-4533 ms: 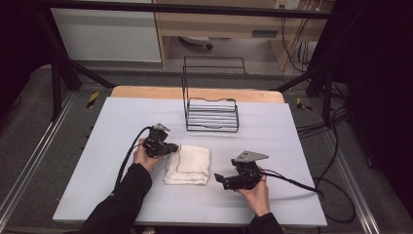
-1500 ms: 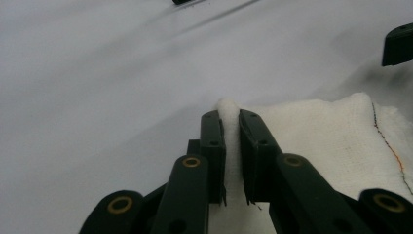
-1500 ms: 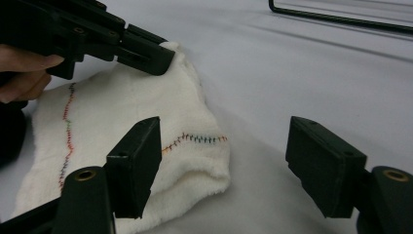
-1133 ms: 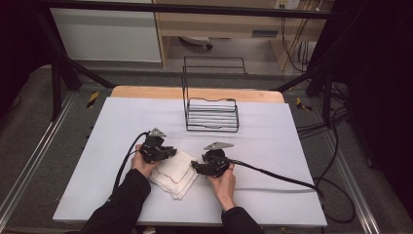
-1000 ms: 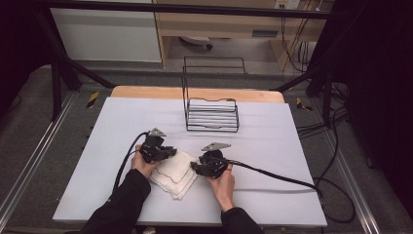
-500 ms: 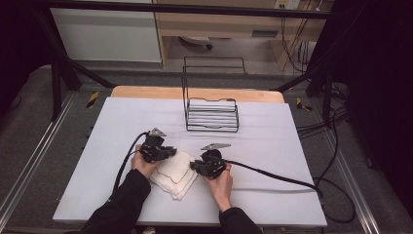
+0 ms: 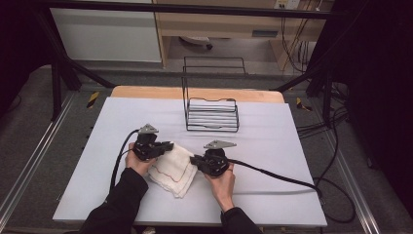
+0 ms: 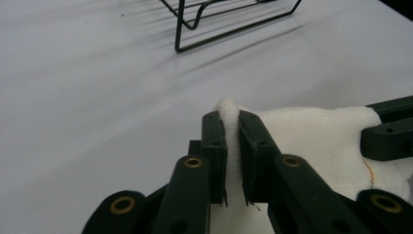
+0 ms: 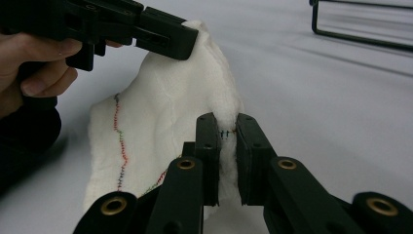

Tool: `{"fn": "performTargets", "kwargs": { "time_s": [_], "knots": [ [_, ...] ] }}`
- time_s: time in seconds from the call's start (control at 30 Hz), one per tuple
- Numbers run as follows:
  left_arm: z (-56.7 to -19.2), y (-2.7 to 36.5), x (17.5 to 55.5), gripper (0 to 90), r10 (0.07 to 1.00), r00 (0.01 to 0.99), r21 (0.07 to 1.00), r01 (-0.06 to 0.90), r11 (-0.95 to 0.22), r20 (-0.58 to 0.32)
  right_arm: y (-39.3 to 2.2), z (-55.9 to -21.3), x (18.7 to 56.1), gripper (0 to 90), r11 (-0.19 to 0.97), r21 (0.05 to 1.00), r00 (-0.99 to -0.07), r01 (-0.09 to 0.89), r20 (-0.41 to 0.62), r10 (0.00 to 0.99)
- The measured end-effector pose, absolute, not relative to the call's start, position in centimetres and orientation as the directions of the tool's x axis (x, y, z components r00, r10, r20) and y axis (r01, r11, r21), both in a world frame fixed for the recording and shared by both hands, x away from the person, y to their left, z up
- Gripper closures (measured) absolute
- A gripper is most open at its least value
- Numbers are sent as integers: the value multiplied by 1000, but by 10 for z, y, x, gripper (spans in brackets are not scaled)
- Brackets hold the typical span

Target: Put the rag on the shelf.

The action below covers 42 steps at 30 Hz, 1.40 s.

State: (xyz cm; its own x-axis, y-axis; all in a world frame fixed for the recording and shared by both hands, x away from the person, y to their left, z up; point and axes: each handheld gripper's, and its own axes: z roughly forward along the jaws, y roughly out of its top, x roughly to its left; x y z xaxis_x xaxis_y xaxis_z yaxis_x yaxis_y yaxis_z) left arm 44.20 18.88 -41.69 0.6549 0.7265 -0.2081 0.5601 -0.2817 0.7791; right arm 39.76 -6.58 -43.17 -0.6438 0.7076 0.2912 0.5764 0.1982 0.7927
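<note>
Now we grip white towel (image 7: 171, 165) at near bench (image 7: 272, 195) edge, both hands on it. Left gripper (image 7: 168, 145) pinches one towel corner, cloth squeezed between its pads. Right gripper (image 7: 194, 160) just closed, pinching adjacent corner at stitched hem. Towel spans between grippers, its held edge running left to right, rest draped toward us. Farther off, wire rack (image 7: 212, 114) stands mid-bench, well apart.

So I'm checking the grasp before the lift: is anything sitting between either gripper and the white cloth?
Nothing visible does. The left gripper is shut on one edge of the white cloth, and the right gripper is shut on another edge. The wire rack stands apart, farther back on the table.
</note>
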Motion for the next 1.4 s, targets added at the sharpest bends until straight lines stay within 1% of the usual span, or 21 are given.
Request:
{"fn": "performTargets", "kwargs": {
  "time_s": [0.23,0.5,0.97,1.4],
  "knots": [
    [-402,193,432,820,720,667,819,513,-257,-193,-70,-419,391,816,185,835,-670,518,262,695],
    [-386,193,420,820,725,665,856,469,-217,-180,-72,-401,386,815,200,873,-696,445,196,691],
    [-364,185,405,821,715,675,894,415,-167,-180,-87,-376,382,814,199,904,-708,379,144,692],
    [-346,170,397,820,709,688,925,354,-139,-157,-105,-353,378,815,215,923,-715,319,86,694]
  ]
}}
